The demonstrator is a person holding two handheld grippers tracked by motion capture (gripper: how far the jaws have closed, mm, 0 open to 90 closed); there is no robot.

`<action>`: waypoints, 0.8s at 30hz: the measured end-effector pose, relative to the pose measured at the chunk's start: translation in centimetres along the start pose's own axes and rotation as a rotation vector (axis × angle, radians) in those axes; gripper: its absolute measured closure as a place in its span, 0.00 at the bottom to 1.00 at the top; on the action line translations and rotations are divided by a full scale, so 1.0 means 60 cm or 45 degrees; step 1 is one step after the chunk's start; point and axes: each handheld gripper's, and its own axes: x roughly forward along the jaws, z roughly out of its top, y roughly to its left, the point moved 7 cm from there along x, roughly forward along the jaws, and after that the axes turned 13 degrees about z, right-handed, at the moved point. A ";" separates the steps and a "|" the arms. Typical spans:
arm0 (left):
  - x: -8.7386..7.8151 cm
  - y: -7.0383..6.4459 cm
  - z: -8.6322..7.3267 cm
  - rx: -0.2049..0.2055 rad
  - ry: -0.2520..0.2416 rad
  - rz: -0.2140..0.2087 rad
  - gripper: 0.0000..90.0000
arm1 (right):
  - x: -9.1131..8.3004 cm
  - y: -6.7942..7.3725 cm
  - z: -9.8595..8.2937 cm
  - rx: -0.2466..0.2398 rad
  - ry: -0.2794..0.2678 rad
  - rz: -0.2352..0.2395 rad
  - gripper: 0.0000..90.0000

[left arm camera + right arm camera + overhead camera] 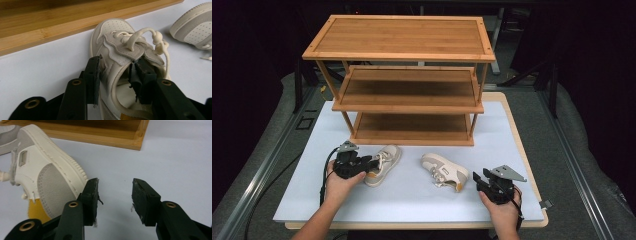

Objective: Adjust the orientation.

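Two cream and grey sneakers lie on the white mat in front of a bamboo rack. The left sneaker stands upright with its toe toward the rack. My left gripper is shut on its collar, one jaw outside the side wall and one inside the opening. The right sneaker lies on its side, sole toward the rack, with a yellow patch at the heel. My right gripper stands open just right of that heel, with nothing between its jaws.
The three-shelf bamboo rack stands at the back of the white mat. The mat's right and front edges lie close to my right hand. The second sneaker shows at the right of the left gripper view.
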 end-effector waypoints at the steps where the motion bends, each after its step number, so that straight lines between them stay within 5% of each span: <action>1: -0.001 -0.001 0.000 0.001 0.002 0.010 0.69 | 0.000 0.004 0.001 -0.013 -0.003 0.003 0.62; 4: -0.007 -0.002 -0.003 0.013 0.009 0.047 0.75 | 0.000 0.011 0.003 -0.037 0.000 0.012 0.63; 12: -0.025 -0.026 -0.019 0.018 0.028 0.045 0.78 | -0.010 0.035 0.018 -0.069 -0.052 0.041 0.70; 19: -0.049 -0.042 -0.039 0.023 0.050 0.017 0.78 | -0.019 0.077 0.027 -0.143 -0.091 0.136 0.74; 24: -0.055 -0.045 -0.046 0.005 0.034 0.006 0.76 | -0.015 0.092 0.029 -0.199 -0.090 0.129 0.98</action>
